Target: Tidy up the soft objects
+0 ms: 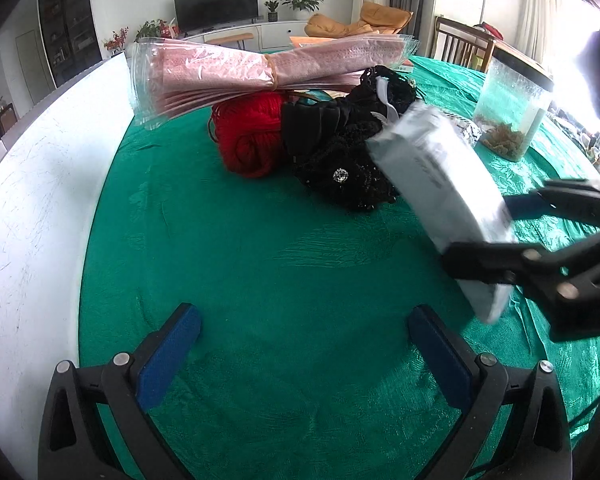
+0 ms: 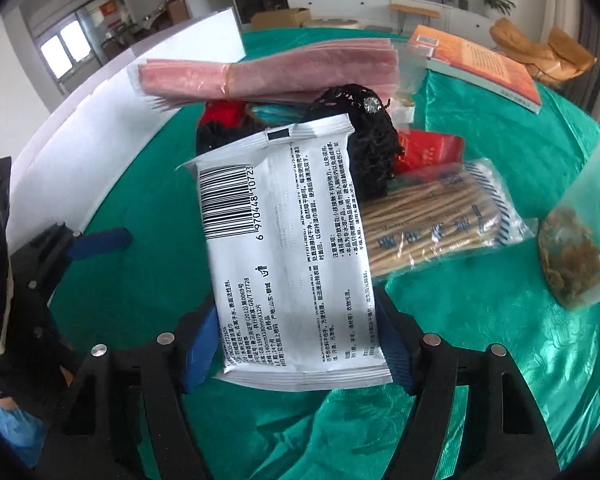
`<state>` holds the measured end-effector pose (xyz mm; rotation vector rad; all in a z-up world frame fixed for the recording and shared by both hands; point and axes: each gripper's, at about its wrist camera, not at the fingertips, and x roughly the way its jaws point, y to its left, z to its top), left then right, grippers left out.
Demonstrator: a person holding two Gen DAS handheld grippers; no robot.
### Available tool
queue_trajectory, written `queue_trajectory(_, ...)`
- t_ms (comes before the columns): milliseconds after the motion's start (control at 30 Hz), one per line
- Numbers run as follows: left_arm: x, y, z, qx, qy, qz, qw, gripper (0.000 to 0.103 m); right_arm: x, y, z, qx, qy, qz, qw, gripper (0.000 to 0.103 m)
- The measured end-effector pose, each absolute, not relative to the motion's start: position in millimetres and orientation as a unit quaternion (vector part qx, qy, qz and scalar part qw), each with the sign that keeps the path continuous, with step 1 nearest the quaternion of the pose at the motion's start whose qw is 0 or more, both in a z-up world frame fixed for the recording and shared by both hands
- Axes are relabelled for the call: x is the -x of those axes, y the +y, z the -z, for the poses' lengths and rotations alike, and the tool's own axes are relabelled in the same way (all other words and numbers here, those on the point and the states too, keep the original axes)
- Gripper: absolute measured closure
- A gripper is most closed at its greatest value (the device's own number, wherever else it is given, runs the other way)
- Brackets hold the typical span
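My right gripper (image 2: 296,340) is shut on a white wet-wipes pack (image 2: 288,240) with a barcode and holds it above the green tablecloth (image 2: 480,320). The pack also shows in the left wrist view (image 1: 440,184), with the right gripper (image 1: 496,236) clamped on its lower end. My left gripper (image 1: 304,336) is open and empty, low over the cloth (image 1: 260,264). Ahead lies a pile: a red yarn ball (image 1: 248,136), a black lace item with a rhinestone (image 1: 340,160) and a banded bundle of pink packets (image 1: 236,72) on top. The left gripper (image 2: 100,240) shows at the left of the right wrist view.
A white board (image 1: 32,184) stands along the table's left edge. A clear plastic jar with brown contents (image 1: 508,112) stands at the right. A bag of cotton swabs (image 2: 440,208), a red packet (image 2: 428,148) and an orange book (image 2: 480,64) lie beyond the pack.
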<state>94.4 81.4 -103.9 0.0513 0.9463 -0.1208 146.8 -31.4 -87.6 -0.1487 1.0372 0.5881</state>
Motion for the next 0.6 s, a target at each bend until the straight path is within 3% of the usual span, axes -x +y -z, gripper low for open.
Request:
queue_trajectory(300, -96, 82, 104, -0.024, 0.455, 0.056, 0.888, 0.0, -64, -175, 85, -0.005, 0.513, -0.132, 0.848, 0.031)
queue_trajectory(467, -96, 82, 103, -0.024, 0.455, 0.056, 0.888, 0.0, -106, -263, 79, -0.06, 0.495, 0.0, 0.867, 0.031)
queue_trajectory(600, -96, 82, 103, -0.024, 0.455, 0.056, 0.888, 0.0, -159, -298, 69, -0.121, 0.435, 0.017, 0.892, 0.029)
